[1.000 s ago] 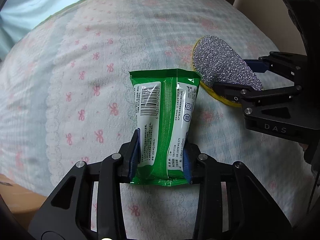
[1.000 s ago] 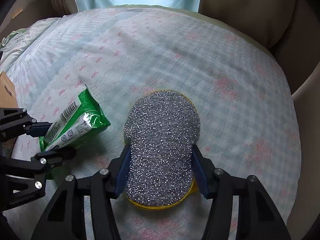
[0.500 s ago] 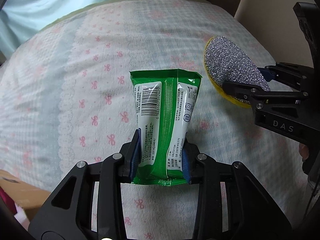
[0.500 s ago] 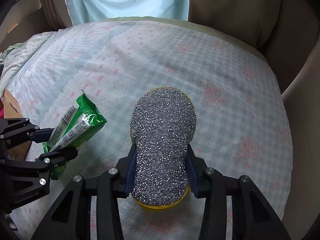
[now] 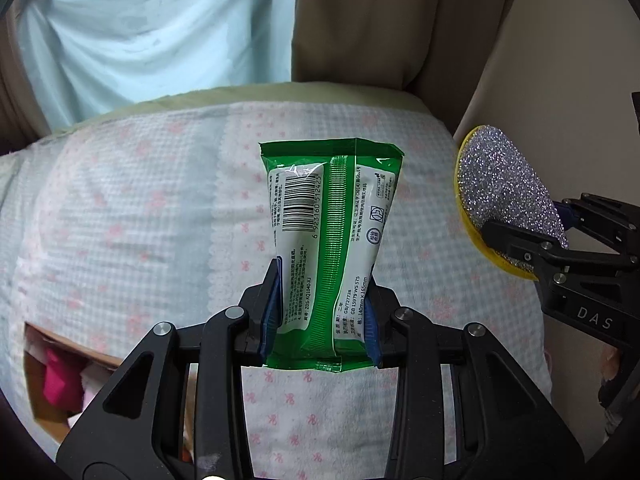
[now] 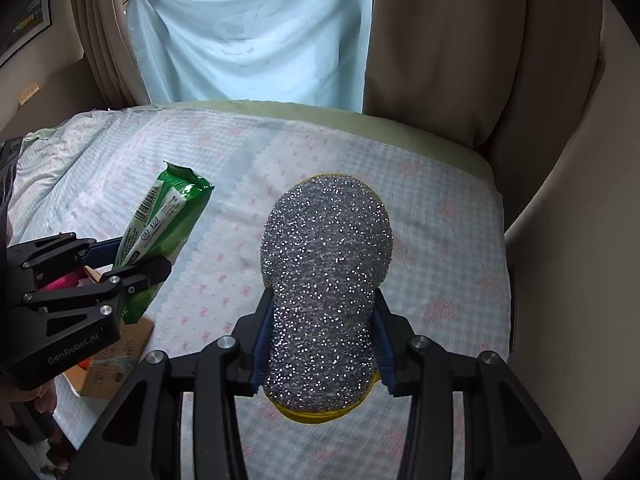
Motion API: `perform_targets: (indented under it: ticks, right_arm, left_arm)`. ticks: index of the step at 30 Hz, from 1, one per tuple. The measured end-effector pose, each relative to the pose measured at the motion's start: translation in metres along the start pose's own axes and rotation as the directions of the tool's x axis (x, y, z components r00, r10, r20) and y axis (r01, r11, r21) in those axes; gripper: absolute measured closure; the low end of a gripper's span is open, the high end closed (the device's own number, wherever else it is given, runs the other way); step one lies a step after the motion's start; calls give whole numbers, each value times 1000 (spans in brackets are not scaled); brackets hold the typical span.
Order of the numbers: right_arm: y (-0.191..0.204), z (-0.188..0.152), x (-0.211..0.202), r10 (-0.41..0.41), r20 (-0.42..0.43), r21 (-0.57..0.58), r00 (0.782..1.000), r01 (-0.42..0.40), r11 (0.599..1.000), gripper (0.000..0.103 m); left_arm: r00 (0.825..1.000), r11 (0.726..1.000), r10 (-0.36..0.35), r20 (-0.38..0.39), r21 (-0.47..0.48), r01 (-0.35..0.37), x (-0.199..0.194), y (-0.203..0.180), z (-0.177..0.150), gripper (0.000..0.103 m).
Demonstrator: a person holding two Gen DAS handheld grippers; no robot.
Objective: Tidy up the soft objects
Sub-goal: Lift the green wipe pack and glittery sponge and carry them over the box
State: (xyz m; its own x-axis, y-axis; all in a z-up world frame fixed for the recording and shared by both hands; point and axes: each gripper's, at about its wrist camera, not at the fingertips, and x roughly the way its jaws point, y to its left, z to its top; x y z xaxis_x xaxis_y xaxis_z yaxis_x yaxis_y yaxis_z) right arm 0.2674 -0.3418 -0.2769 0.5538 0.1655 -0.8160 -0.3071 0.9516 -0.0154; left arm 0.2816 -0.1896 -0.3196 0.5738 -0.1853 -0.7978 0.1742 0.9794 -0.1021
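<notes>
Left gripper (image 5: 320,312) raised above the bed (image 5: 120,220), jaws squeezing a green packet (image 5: 328,240) (barcode side up). Right gripper (image 6: 322,344) level alongside, jaws pinching a glittery sponge (image 6: 326,280), clear of the bedding.

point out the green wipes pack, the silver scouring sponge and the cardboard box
green wipes pack (image 5: 332,240), left wrist view, on its centre seam.
silver scouring sponge (image 6: 326,276), right wrist view, middle of its glittery face.
cardboard box (image 6: 120,356), right wrist view, on its brown side panel.
</notes>
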Motion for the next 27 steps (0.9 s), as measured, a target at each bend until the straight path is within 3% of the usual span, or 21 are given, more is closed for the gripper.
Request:
perform_targets:
  ticks: [6,13,21,27]
  right_arm:
    - [45,20,-66,24,43,-6,999,-24,1000,63]
    - [122,33,-106,51,76,-34,996,-49,998,63]
    - [216,38,-95,97,49,44,994,-99,994,63]
    - [284,28,-64,88,-19,175,996,-83,981,63]
  left_arm:
    - [999,999,17,41,-32,-16,-77,32,7,72]
    - [996,997,51,79,-70,-46,-145,89,1,72]
    - [997,997,58,56,-58,-54,-187,177,-18,72]
    - [999,999,37,-29,7,-37,-191,251,-47,72]
